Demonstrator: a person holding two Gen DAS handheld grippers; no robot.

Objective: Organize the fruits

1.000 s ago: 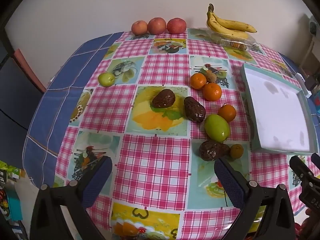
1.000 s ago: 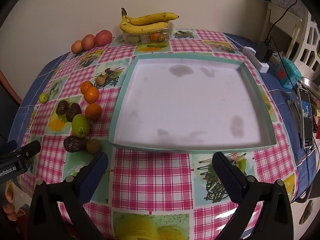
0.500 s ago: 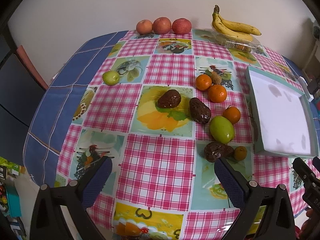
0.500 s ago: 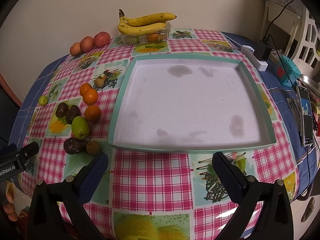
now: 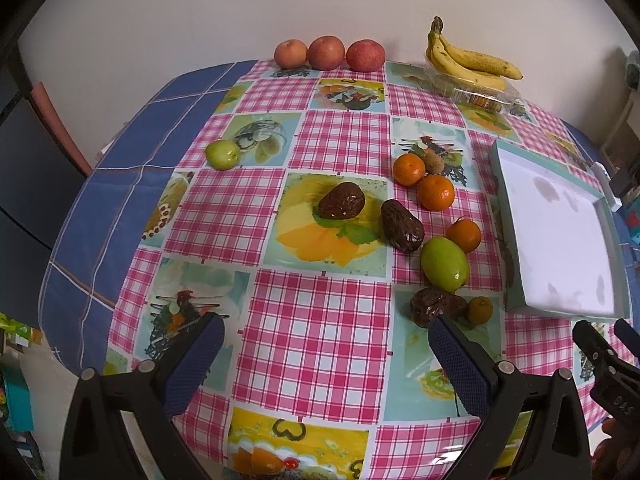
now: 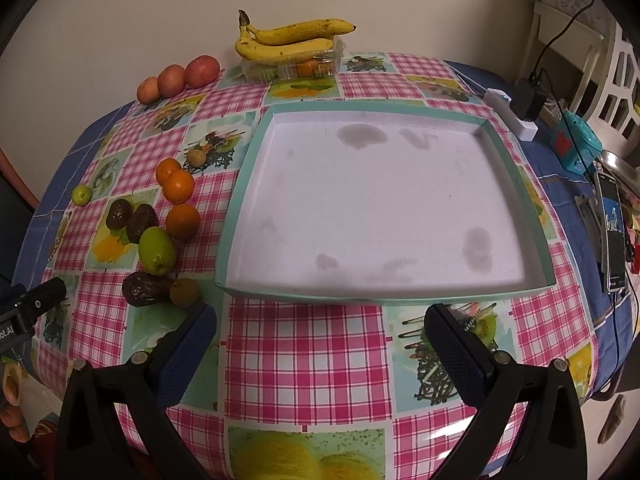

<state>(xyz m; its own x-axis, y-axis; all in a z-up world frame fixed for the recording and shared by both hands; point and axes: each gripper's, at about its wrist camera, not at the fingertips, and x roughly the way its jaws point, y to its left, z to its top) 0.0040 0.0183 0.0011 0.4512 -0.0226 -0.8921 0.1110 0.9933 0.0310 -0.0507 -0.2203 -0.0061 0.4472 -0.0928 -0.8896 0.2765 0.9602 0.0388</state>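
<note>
Beside square teal-rimmed tray [image 6: 516, 168], wrinkled dark avocados [image 5: 401, 225], glossy round oranges [image 5: 436, 192], both tongs [image 5: 326, 354] [image 6: 320, 346] released, empty.

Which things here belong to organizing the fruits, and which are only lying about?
For the job: bananas, apples, oranges, avocados, green mango, tray.

Lying about: phone, charger, teal gadget.

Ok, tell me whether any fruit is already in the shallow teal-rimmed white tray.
No: the shallow teal-rimmed white tray holds only grey stains, and the fruits lie on the checked tablecloth beside it.
</note>
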